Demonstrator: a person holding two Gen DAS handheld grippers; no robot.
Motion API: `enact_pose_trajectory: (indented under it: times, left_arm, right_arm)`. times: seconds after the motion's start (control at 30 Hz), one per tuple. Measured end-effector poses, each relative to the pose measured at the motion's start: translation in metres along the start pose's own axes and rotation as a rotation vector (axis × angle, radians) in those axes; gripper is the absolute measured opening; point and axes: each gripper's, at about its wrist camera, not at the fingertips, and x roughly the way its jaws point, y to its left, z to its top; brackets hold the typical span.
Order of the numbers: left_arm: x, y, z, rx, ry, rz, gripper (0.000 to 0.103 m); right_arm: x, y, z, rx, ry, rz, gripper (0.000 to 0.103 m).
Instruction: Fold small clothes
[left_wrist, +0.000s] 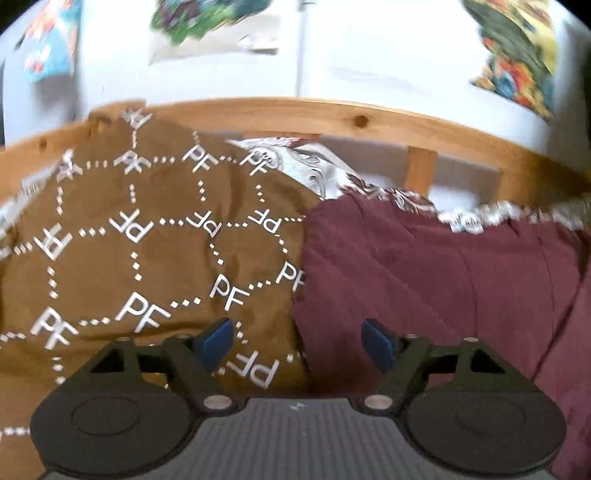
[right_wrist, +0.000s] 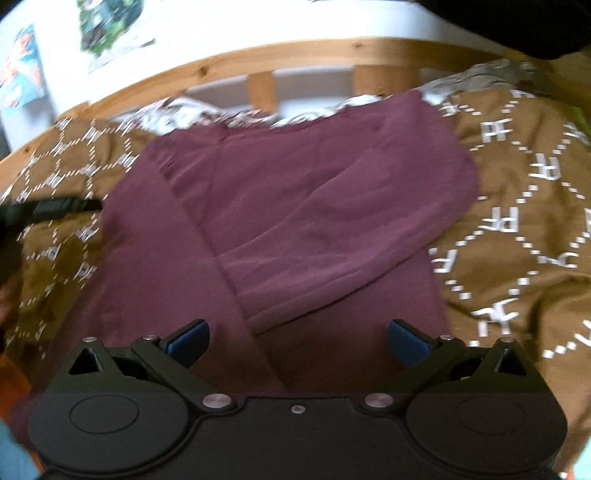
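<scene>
**Both grippers wide over the maroon garment**

The maroon garment (right_wrist: 295, 206) lies spread on a brown blanket (right_wrist: 517, 221) printed with white letters and dotted lines, on a bed with a wooden rail (right_wrist: 258, 55) behind it. One sleeve is folded across the body of the garment, its cuff end pointing down toward the right gripper.

The right gripper (right_wrist: 298, 341) hangs above the near part of the garment, fingers (right_wrist: 188, 343) far apart with nothing between them. The folded sleeve's edge lies just ahead of the gap, nearer the left finger. Whether the tips touch the cloth cannot be told.

The left gripper (left_wrist: 298, 341) also has its fingers (left_wrist: 216, 341) apart and empty. It sits over the garment's (left_wrist: 424, 273) edge: the left finger is over the blanket (left_wrist: 129, 240), the right finger over the maroon cloth, and the border between the two runs up through the gap. A patterned white sheet (left_wrist: 314, 166) shows beyond the garment, below the rail (left_wrist: 332, 114). Both views are blurred.
</scene>
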Motion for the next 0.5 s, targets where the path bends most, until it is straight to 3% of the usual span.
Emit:
enact_pose_trajectory:
  times: [0.07, 0.17, 0.23, 0.27, 0.5]
  left_arm:
    - [0.012, 0.006, 0.005, -0.031, 0.002, -0.032, 0.075]
    - [0.028, 0.008, 0.006, -0.049, 0.029, -0.051, 0.055]
    - [0.039, 0.012, 0.004, -0.080, 0.069, -0.068, 0.013]
    - [0.042, 0.015, 0.003, -0.111, 0.091, -0.080, 0.005]
    - [0.037, 0.017, 0.003, -0.166, 0.066, -0.008, 0.001]
  right_arm:
    - [0.004, 0.007, -0.001, -0.024, 0.018, 0.013, 0.102]
    - [0.008, 0.013, -0.002, -0.039, 0.043, 0.033, 0.102]
    - [0.009, 0.017, -0.003, -0.047, 0.053, 0.042, 0.102]
    - [0.010, 0.018, -0.003, -0.051, 0.056, 0.044, 0.102]
    - [0.014, 0.017, -0.002, -0.043, 0.070, 0.043, 0.102]
